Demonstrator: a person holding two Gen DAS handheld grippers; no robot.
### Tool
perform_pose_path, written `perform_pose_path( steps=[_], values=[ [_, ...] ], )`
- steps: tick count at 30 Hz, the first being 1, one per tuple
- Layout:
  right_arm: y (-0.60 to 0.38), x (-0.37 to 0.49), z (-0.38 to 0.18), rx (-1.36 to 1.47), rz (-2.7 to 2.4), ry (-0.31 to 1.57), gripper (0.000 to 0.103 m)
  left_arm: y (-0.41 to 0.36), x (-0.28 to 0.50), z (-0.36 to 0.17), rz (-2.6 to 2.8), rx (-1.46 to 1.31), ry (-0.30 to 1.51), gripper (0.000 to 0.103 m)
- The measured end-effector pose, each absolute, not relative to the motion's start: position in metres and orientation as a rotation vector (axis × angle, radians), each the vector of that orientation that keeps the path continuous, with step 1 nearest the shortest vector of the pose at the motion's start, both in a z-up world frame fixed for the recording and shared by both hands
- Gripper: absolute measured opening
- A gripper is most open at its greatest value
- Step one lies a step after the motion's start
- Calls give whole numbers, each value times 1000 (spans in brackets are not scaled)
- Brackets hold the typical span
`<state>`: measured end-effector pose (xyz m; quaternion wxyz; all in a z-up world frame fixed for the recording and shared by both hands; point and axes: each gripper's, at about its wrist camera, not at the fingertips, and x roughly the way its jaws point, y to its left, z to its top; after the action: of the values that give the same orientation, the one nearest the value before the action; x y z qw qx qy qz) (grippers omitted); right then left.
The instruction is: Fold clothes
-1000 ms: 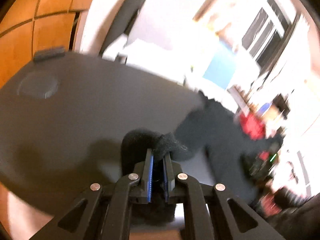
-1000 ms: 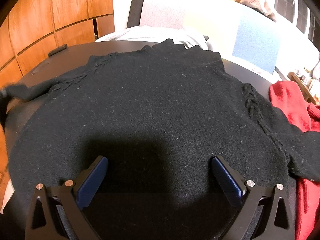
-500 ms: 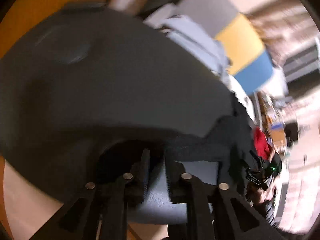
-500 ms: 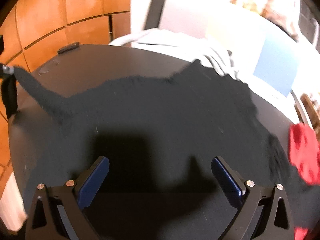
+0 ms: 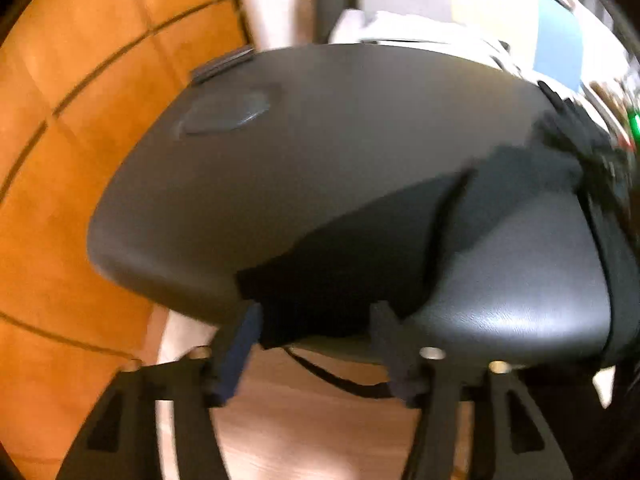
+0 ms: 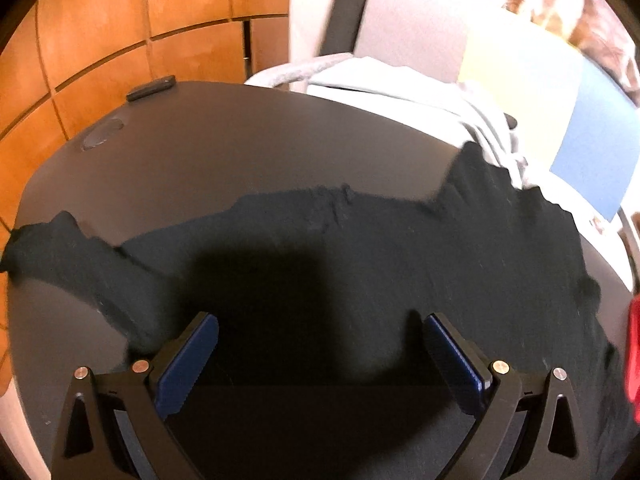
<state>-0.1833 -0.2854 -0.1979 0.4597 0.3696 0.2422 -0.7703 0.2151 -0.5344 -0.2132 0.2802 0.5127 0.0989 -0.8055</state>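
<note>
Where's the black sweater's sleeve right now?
In the right wrist view the sleeve lies stretched toward the left edge of the dark table, left of the open right tongs.

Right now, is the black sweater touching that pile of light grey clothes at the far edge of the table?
Touching. In the right wrist view, the black sweater's far corner runs straight up against the light grey clothes with no table showing between them.
</note>
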Motion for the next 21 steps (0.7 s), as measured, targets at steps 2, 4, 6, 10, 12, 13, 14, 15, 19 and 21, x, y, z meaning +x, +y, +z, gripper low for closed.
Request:
perform_pose_path(
  steps=[2, 4, 6, 10, 12, 13, 14, 15, 19, 21],
  values=[
    [-295, -180, -194, 898, -1847, 600, 103, -513, 210, -217, -2198, 1382, 119, 78],
    [-307, -175, -188, 875, -1783, 616, 103, -497, 195, -221, -2227, 1381, -36, 80],
    [-321, -171, -180, 855, -1730, 632, 103, -493, 184, -228, -2237, 1381, -139, 80],
    [-357, -170, -167, 850, -1641, 682, 103, -506, 172, -242, -2254, 1441, -154, 80],
    [-372, -167, -169, 850, -1615, 743, 103, -511, 169, -245, -2258, 1472, -121, 80],
    [-378, -165, -172, 848, -1603, 783, 103, -513, 170, -245, -2264, 1485, -94, 80],
    [-384, -163, -178, 844, -1591, 841, 103, -515, 170, -246, -2270, 1498, -67, 80],
    [-388, -161, -186, 839, -1578, 905, 103, -517, 171, -246, -2276, 1510, -40, 80],
    [-405, -156, -209, 818, -1528, 1101, 103, -527, 171, -245, -2324, 1586, 142, 38],
    [-409, -162, -209, 804, -1567, 1106, 103, -528, 170, -237, -2401, 1632, 258, 13]
  ],
)
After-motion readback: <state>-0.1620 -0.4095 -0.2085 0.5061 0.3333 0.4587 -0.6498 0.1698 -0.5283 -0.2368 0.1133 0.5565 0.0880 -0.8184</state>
